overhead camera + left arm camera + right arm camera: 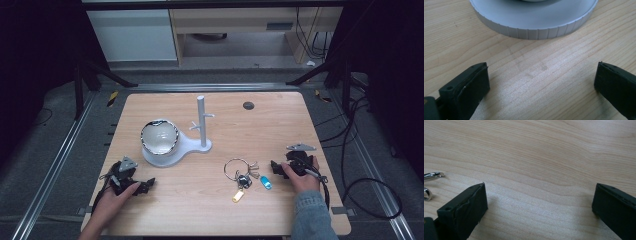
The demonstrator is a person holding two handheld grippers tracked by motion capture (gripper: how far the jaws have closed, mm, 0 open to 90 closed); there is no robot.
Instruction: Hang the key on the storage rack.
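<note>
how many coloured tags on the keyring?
2. A blue tag lies at the bunch's right, nearest the right claw; a yellow tag lies at its near end. Both hang off the keyring. The dark fob between them may hide more.

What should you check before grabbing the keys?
1. Right gripper jaws open, nothing between them: ok.
2. Left gripper jaws open and empty: ok.
3. Bunch of keys lies flat on the table, just beside the right gripper: ok.
4. Nothing sits on top of the keys: ok.
5. White stand upright, pegs bare: ok.
6. Which part of the keys is easiest to pinch: cannot tell.
</note>
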